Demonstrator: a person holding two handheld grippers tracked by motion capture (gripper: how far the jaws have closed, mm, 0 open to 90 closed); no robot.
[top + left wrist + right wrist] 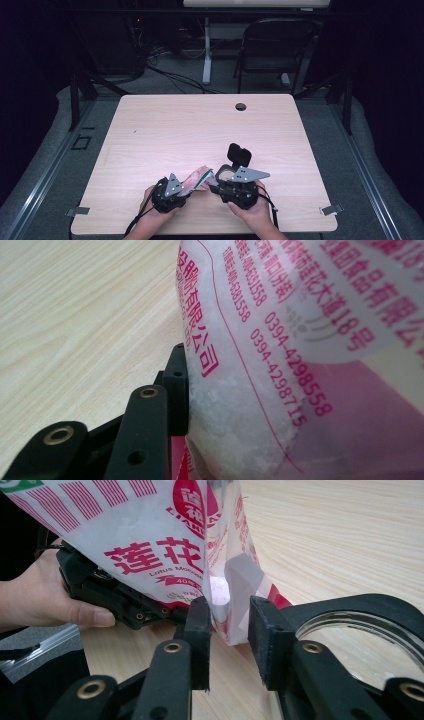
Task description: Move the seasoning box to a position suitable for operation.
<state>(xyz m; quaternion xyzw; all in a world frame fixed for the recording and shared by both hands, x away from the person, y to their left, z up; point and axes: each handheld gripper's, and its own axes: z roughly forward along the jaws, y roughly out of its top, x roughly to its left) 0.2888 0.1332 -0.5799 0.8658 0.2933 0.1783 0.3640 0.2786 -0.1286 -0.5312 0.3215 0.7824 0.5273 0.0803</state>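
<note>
Left claw (186, 189): pinching a bag (198, 177) by its lower part. In the left gripper view, one black pad (178, 390) pressed flat against the clear plastic, with white grains packed just behind that spot; other jaw hidden behind the bag. Red print and a pink band running across the plastic above and beside the pad.

Right claw (229, 630): spread, not gripping. In the right gripper view, a folded corner of the bag hanging down between the two pads, lying close against the one on the left of that view, with a clear gap to the other. Bare wooden table (200, 125) visible through that gap and beyond the tips.

Bag held up off the table between the two claws, tilted, its white and pink face with red characters rising above the right claw's jaws and leaning toward the left claw. Left hand (40, 600) wrapped around the left claw's black body, just behind the bag as seen from the right claw.

Just beside the right claw's far jaw, a glass jar (360, 625), rim ringed in black. From the high view, jar standing right in front of the right claw, its black lid (239, 154) flipped up and back, away from both claws. Both claws near the table's front edge, tips facing each other across the bag.
</note>
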